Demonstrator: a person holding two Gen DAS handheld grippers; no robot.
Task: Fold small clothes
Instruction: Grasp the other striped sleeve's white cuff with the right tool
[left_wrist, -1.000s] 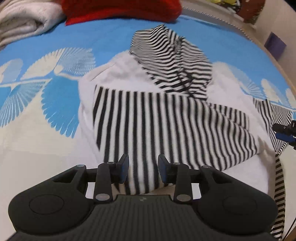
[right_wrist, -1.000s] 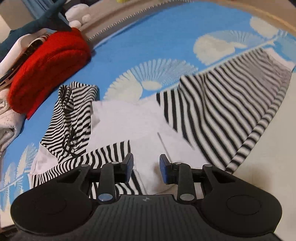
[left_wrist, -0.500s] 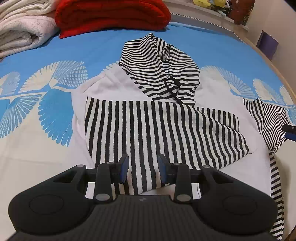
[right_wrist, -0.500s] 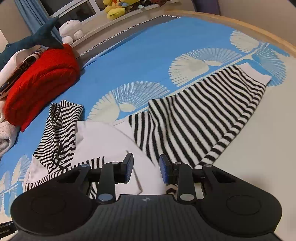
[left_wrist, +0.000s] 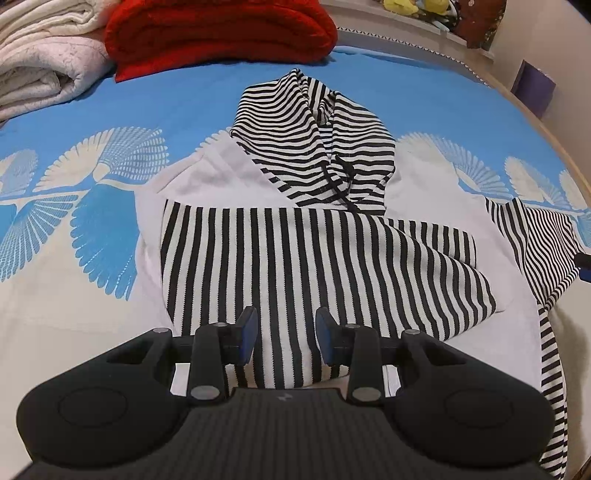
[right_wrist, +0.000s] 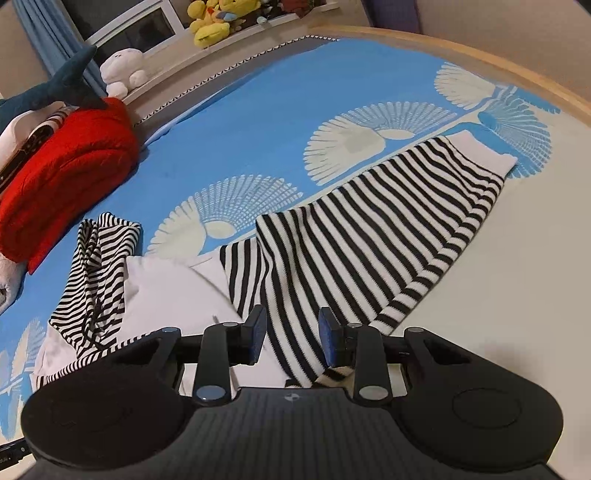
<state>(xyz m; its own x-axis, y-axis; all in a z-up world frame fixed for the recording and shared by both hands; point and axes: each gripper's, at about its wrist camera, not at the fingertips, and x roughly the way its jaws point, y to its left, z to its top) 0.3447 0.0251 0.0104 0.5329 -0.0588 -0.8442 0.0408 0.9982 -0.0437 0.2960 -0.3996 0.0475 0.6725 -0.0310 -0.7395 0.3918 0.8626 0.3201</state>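
A small white hoodie with black-and-white striped hood (left_wrist: 317, 147) and sleeves lies on the bed. One striped sleeve (left_wrist: 314, 273) is folded across the white body (left_wrist: 207, 173). My left gripper (left_wrist: 284, 332) is open and empty, just above the near end of that sleeve. The other striped sleeve (right_wrist: 388, 236) lies stretched out to the right, its white cuff (right_wrist: 484, 147) at the far end. My right gripper (right_wrist: 291, 332) is open and empty over that sleeve near the shoulder. The hood also shows in the right wrist view (right_wrist: 96, 273).
The bed cover (left_wrist: 110, 110) is blue and cream with fan patterns. A folded red blanket (left_wrist: 221, 33) and a cream blanket (left_wrist: 40, 62) lie at the far edge. Plush toys (right_wrist: 218, 18) sit on a shelf behind. The bed's wooden rim (right_wrist: 480, 59) curves at the right.
Both grippers have pulled back and risen. The right gripper has swung right, from the white body toward the outstretched sleeve. Both stay open.
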